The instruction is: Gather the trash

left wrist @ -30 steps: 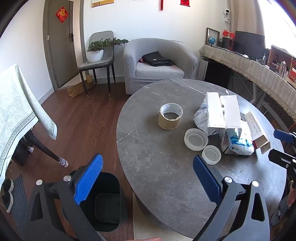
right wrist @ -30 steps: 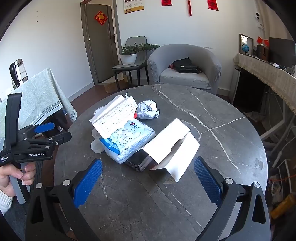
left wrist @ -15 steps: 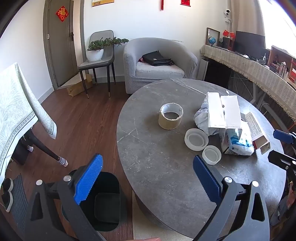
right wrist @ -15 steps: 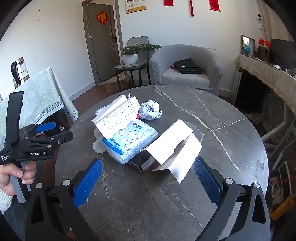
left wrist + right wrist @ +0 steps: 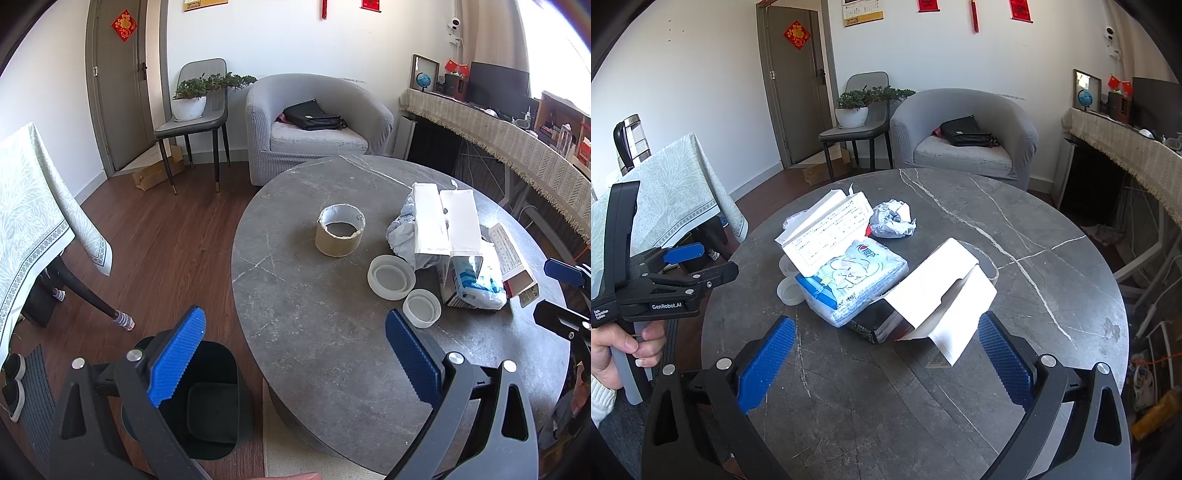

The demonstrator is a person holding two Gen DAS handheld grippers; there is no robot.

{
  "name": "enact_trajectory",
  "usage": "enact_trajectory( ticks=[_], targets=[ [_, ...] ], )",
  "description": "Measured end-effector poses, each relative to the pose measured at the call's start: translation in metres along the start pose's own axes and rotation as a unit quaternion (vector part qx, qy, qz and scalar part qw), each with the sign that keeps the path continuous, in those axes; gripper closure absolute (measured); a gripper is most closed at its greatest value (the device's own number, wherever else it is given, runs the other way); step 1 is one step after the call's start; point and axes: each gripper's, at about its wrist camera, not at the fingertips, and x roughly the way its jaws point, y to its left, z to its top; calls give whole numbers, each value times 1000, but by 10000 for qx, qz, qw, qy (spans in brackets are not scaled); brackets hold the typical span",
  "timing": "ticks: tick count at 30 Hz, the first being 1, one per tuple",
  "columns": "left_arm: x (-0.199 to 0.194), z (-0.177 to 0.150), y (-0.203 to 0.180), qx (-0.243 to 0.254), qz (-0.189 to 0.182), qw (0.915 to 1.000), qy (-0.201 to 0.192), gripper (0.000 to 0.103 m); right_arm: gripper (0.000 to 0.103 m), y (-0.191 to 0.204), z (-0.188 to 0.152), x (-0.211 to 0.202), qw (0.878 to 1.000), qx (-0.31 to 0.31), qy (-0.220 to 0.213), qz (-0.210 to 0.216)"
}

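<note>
Jaws, left: left gripper (image 5: 293, 341) spread wide, nothing between the pads, hovering over the table (image 5: 314, 314) edge.
Jaws, right: right gripper (image 5: 886, 349) also wide apart and empty, low over the table top.
Trash, from right jaws: white carton (image 5: 942, 291) lies just ahead, its open flap reaching almost between the pads; wipes pack (image 5: 857, 280) ahead and to the left, touching the carton; leaflet box (image 5: 827, 230) rests on top of the pack; paper wad (image 5: 892, 218) further ahead, beside the box.
Trash, from left jaws: tape core (image 5: 340, 230) straight ahead, standing apart from the pile; two lids (image 5: 391, 277) ahead-right, near the right pad, the small one closest.
Bin (image 5: 207, 398): on the floor below the left pad, beside the table.
Handling, carton: likely light, thin card, crushes easily; best pinched across the flap or one wall.
Handling, pack: soft, slick film, probably slips; take by the middle of its bulk.
Handling, wad: featherlight, squashes; grip anywhere.
Handling, tape core: stiff ring, light; clamp across one wall, one pad inside.
Handling, lids: rigid, smooth plastic, low; pinch the rim.
Count: one carton, one pack, one leaflet box, one wad, one core, two lids, one bin.
</note>
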Motion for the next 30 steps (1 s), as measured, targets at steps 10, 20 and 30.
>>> enact_trajectory(
  ticks=[10,20,30],
  targets=[
    [0,1,0,-7,-18,10000,28,3,3,0,0,1,10000,5,0,15],
    [1,-1,-1,-10,-32,10000,35,3,3,3,0,2,10000,-39,-6,23],
    [1,-1,1,-29,-35,10000,42,3,3,2,1,1,10000,-41,-6,19]
  ],
)
